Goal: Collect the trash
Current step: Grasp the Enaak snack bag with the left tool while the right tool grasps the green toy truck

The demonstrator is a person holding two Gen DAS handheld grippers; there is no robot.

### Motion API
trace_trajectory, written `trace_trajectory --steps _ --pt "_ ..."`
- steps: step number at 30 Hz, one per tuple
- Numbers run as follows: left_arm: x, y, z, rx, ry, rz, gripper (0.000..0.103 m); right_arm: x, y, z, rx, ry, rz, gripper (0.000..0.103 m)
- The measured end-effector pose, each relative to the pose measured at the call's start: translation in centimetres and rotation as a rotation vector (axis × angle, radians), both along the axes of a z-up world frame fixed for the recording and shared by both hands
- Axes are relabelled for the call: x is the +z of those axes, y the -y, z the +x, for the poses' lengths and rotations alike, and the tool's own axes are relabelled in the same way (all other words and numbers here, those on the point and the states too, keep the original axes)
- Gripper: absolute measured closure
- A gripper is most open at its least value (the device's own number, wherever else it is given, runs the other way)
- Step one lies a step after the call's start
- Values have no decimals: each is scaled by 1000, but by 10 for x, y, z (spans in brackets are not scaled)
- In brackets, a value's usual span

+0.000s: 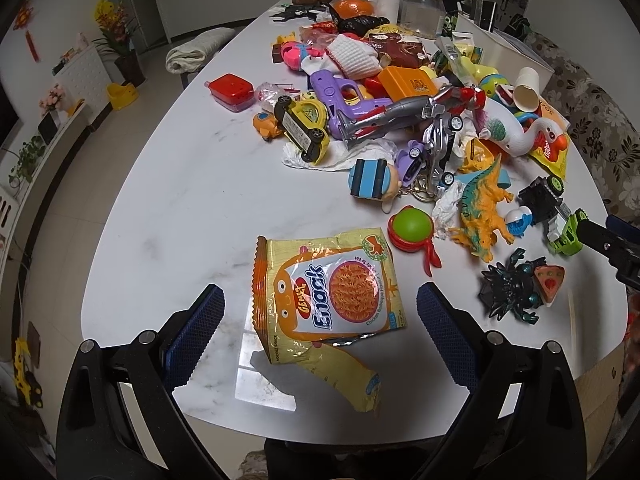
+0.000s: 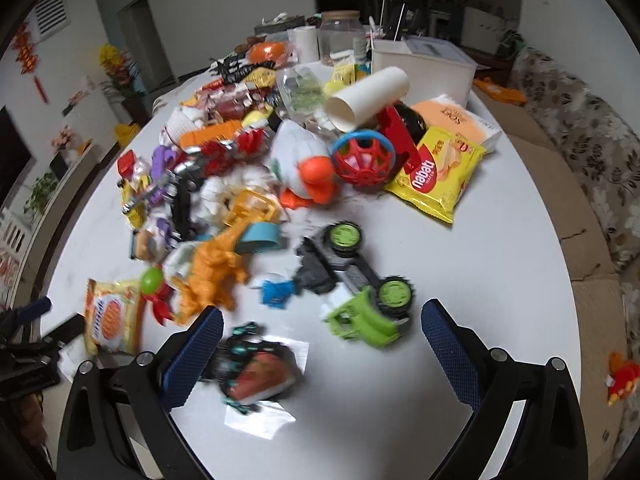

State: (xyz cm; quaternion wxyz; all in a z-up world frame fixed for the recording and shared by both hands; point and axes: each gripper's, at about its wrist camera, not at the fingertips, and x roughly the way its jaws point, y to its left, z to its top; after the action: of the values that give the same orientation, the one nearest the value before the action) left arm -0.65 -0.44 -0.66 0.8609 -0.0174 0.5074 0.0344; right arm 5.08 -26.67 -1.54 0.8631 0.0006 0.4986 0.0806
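On the white marble table (image 1: 192, 184), a crinkly yellow-orange noodle snack packet (image 1: 326, 300) lies flat between the left gripper's (image 1: 320, 312) wide-spread fingers, untouched. Right gripper (image 2: 322, 332) gapes wide too, above a green toy truck (image 2: 366, 312).

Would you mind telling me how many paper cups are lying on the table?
1: a paper cup lies on its side atop the toy pile near the white box, also visible at the far right of the left wrist view. Others may be hidden under the clutter.
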Motion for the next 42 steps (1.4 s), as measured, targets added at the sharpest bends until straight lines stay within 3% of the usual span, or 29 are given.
trace_trajectory --steps 8,9,11,13,17,21,24,27,30,31,32,33,34,36,39,42 --pt "-3 0 -12 -11 7 -11 8 -47 6 44 66 -124 35 6" --pt "-3 0 -13 -13 7 -9 8 -55 7 54 69 -159 38 17" --pt "-2 -2 -16 -16 13 -3 8 -56 2 59 107 -134 -4 42" --pt "-1 -5 -19 -19 26 -7 8 -56 -6 61 153 -140 -78 50" --pt "-6 -12 -23 -38 46 -42 8 -54 -9 54 188 -140 -78 51" --pt "-26 -7 -14 -73 19 -40 8 -34 -2 35 180 -108 2 51" --pt "-45 5 2 -95 -4 6 8 -15 11 14 172 -89 54 51" --pt "-64 7 26 -51 -7 73 8 -3 19 -5 159 -90 69 51" --pt "-69 0 39 -42 50 4 10 3 26 -24 129 -107 101 51" --pt "-69 1 41 -56 53 5 12 3 26 -29 127 -106 98 51" --pt "-67 2 43 -76 60 6 25 3 23 -33 129 -106 93 51" --pt "-65 3 43 -88 69 7 48 2 20 -40 131 -106 90 51" --pt "-62 6 42 -121 77 5 56 3 18 -45 131 -105 89 51" --pt "-59 12 41 -168 76 18 87 0 12 -50 129 -110 96 51" --pt "-48 9 33 -173 83 -55 99 -2 0 -58 133 -106 112 51" --pt "-29 6 17 -186 116 -101 99 5 -9 -63 150 -76 124 51"
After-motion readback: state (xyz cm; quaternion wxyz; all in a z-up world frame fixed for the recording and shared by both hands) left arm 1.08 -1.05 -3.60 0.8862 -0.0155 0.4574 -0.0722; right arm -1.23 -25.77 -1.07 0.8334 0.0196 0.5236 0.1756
